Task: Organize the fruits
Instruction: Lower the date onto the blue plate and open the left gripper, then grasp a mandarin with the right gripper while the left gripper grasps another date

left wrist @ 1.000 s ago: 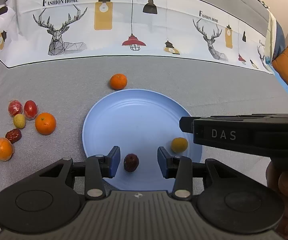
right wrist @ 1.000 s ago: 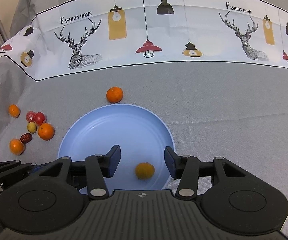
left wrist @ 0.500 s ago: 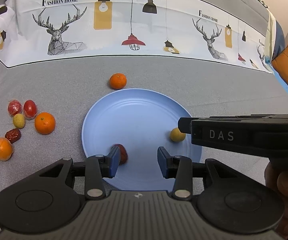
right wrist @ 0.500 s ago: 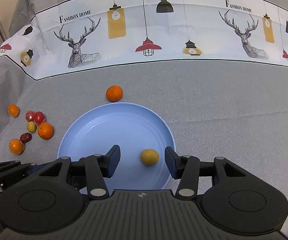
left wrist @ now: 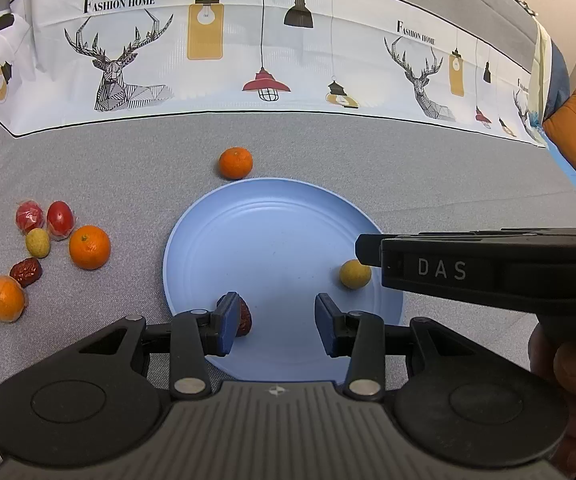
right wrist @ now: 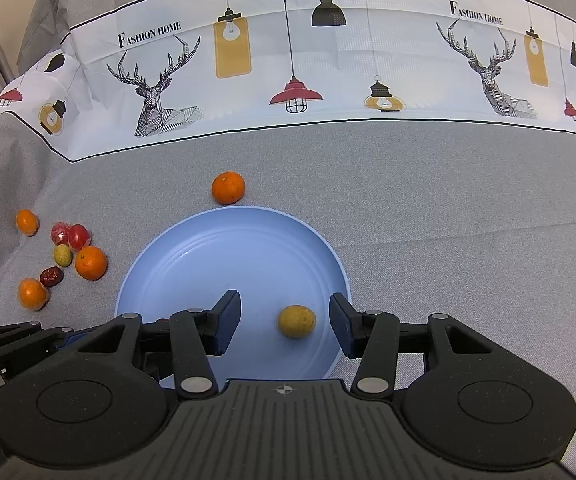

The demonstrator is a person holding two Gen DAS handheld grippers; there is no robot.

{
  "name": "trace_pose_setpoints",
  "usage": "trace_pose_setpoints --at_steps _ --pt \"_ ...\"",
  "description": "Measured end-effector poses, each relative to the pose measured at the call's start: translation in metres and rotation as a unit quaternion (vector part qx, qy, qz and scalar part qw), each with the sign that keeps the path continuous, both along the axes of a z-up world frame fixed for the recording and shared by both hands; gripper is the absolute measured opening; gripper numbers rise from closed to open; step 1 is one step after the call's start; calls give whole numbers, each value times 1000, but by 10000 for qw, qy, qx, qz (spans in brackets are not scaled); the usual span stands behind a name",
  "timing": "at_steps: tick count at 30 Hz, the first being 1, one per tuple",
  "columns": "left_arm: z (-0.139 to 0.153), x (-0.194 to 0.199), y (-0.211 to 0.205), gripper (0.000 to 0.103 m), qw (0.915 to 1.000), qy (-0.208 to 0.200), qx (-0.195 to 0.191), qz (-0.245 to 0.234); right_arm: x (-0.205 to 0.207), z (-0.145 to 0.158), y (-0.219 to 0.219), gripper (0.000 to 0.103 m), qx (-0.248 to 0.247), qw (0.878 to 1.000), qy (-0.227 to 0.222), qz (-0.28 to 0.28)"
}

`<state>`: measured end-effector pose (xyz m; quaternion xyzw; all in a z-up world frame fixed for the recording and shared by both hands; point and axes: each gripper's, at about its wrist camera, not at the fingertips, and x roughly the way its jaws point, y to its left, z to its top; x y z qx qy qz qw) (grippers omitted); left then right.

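Both jaws stood apart, with nothing held.

Your left gripper (left wrist: 274, 322) hung over the red date (left wrist: 244, 317) on the blue plate (left wrist: 272, 236); your right gripper (right wrist: 284, 322) over the yellow fruit (right wrist: 297, 321). Round fruit could roll if bumped. Farther back, the cloth (left wrist: 248, 40) read "FASHION HOME".

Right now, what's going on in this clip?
A person is sorting fruit onto a blue plate with two hand-held grippers. The left hand-held gripper and the right hand-held gripper both hang open over the plate's near edge, holding nothing. A dried red date lies on the plate beside the left one's finger, and a small yellow fruit lies on the plate between the right one's fingers, untouched. An orange sits just beyond the plate, and a cluster of fruit waits on the grey cloth to the left.
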<state>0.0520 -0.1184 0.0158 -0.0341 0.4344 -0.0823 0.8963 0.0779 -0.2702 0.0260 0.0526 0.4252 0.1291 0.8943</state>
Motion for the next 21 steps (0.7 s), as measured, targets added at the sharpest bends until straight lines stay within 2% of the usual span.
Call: trace_pose_setpoints --at_steps 6,10,12,13,17,21 --pt "2 0 0 44 10000 -20 54 31 1 1 -2 51 27 10000 -33 -72" --pt "3 -1 3 20 9998 -40 205 73 -1 3 -2 51 58 9998 -98 -149" --pt "7 -2 9 12 9996 -89 218 126 -1 6 -3 51 110 9996 -190 -203" --pt "9 -3 13 11 9996 -108 228 146 -1 7 -3 49 137 9994 -219 -240" --pt "24 -6 36 11 9992 -88 181 332 0 12 -5 34 344 9981 -339 -377" --pt "49 -1 79 11 9981 -130 98 590 -1 19 1 32 589 9963 -529 -340"
